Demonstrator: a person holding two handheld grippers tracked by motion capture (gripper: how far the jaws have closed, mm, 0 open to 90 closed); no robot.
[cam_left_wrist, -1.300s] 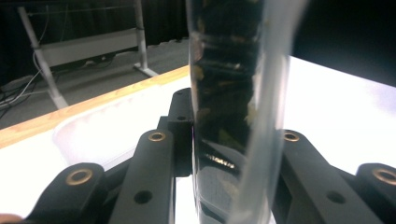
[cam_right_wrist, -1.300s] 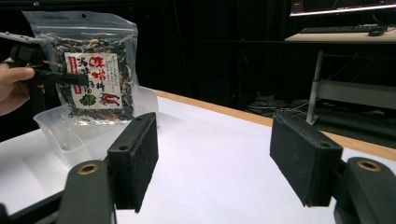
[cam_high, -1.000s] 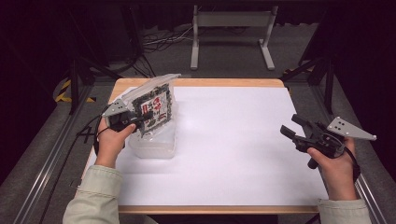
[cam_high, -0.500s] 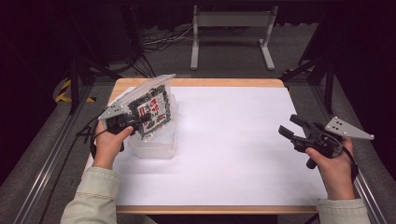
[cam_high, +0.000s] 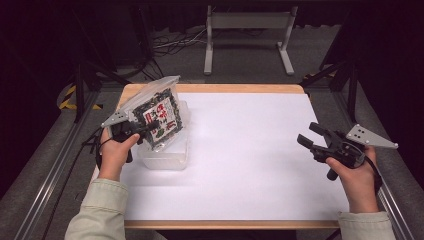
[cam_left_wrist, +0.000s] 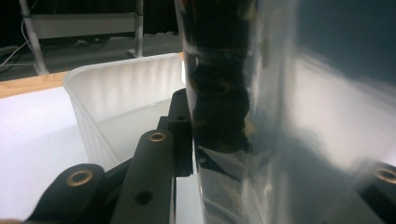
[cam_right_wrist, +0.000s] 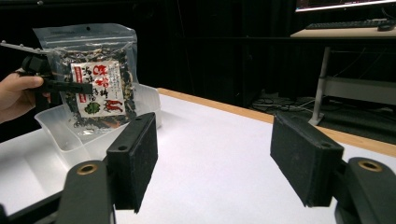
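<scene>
In the high view the person's two hands come in at the near edge of the white tabletop (cam_high: 250, 165), well apart. The right gripper (cam_high: 311, 139) is held above the bare surface with its jaws spread wide and nothing between them; the right gripper view confirms the gap between its two pads. The left gripper (cam_high: 156, 126) is clamped on a clear snack bag (cam_high: 159, 112), which hangs upright, its lower end inside the clear plastic tub (cam_high: 167, 157) just below the jaws. The left gripper view adds the pad pressed flat against the glossy film, with the tub's wall beyond it.
</scene>
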